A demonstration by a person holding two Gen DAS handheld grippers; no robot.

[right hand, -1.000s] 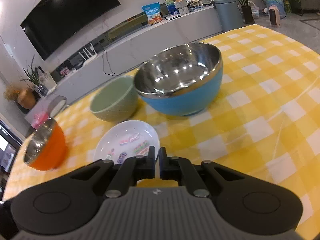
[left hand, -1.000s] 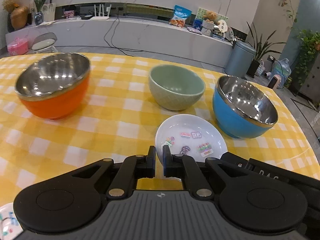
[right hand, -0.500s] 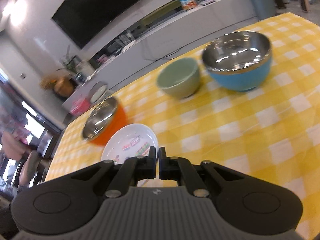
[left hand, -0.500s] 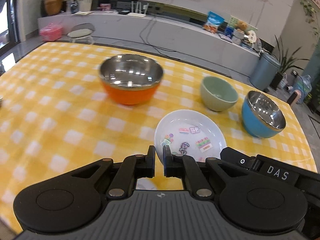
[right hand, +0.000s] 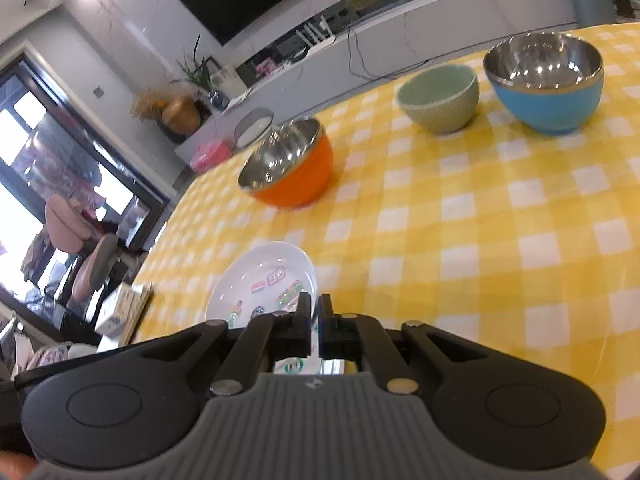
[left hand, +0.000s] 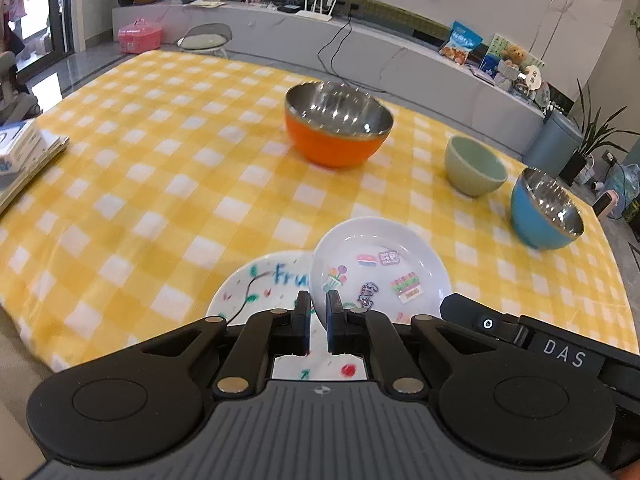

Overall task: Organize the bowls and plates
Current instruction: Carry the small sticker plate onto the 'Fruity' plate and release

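Both grippers grip one small white plate with stickers (left hand: pixel 380 268), which also shows in the right wrist view (right hand: pixel 264 280). My left gripper (left hand: pixel 318 312) is shut on its near-left rim. My right gripper (right hand: pixel 314 316) is shut on its right rim. The plate is held above a larger white plate with drawings and blue lettering (left hand: pixel 260 284) lying on the yellow checked tablecloth (left hand: pixel 160 184). An orange steel bowl (left hand: pixel 336 132), a pale green bowl (left hand: pixel 474 166) and a blue steel bowl (left hand: pixel 544 210) stand further back.
A stack of books or papers (left hand: pixel 24 156) lies at the table's left edge. The bowls also show in the right wrist view: orange (right hand: pixel 292 168), green (right hand: pixel 440 98), blue (right hand: pixel 548 80). The table's near edge (left hand: pixel 24 352) is at lower left.
Both grippers carried the sticker plate left across the table, away from the bowls. It is now above the larger drawn plate, which has come into view.
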